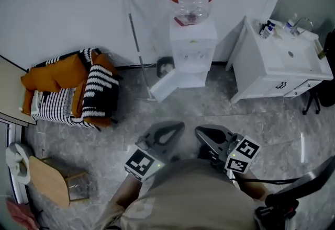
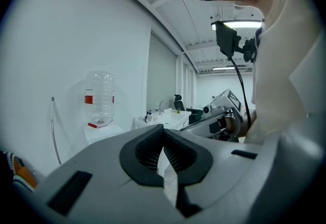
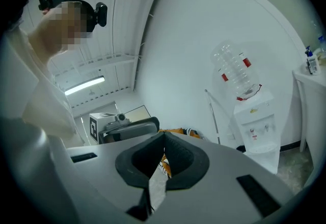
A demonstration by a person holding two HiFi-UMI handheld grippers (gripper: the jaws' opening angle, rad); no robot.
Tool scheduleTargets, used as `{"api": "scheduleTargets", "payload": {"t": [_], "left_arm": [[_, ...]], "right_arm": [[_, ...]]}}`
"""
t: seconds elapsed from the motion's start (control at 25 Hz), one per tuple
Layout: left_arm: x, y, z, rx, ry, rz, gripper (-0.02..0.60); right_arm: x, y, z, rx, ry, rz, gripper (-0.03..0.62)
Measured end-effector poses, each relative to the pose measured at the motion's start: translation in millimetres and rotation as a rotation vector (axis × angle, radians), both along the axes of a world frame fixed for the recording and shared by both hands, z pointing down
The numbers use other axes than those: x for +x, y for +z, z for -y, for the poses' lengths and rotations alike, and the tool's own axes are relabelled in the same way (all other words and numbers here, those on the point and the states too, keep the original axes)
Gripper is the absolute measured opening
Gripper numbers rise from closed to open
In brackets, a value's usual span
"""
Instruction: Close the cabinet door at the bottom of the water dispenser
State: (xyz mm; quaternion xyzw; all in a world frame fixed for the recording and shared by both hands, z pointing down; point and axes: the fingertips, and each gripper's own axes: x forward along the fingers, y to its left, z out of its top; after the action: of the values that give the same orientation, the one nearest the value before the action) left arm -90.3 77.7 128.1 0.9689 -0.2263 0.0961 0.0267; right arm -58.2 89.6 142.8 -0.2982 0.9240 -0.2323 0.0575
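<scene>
Cabinet door point(image 1: 166, 85) at water dispenser point(image 1: 192, 46) base hangs open; nothing done yet. Left tool point(image 1: 172, 128) and right tool point(image 1: 205, 134) both closed, empty, well short of it.

The grey right gripper point(image 3: 164, 135) has its jaws together, empty; at right stands a white water dispenser point(image 3: 257, 126) bearing a clear bottle point(image 3: 235, 73).

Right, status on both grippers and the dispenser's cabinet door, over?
Left gripper and right gripper shut, empty. Cabinet door hanging open. Pole leaning on wall beside it.
</scene>
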Motion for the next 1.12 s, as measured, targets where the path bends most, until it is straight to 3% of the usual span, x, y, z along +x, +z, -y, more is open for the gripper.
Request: {"api": "scheduleTargets", "payload": {"t": [0.32, 0.64, 0.88, 1.12], "left_arm": [[66.1, -2.2, 23.9, 0.006, -0.063, 0.056, -0.009], [117.0, -1.0, 41.5, -0.013, -0.106, 0.084, -0.009], [132.7, 3.1, 54.0, -0.010, -0.081, 0.087, -0.009], [119.2, 15.2, 80.0, -0.022, -0.061, 0.072, -0.009]], "right_arm": [[69.0, -1.9, 22.6, 0.004, -0.049, 0.032, 0.015], [110.0, 14.1, 25.2, 0.030, -0.093, -0.031, 0.015], [131.7, 18.3, 36.6, 0.009, -0.045, -0.006, 0.015], [126.1, 22.2, 54.7, 0.012, -0.016, -0.060, 0.015]]}}
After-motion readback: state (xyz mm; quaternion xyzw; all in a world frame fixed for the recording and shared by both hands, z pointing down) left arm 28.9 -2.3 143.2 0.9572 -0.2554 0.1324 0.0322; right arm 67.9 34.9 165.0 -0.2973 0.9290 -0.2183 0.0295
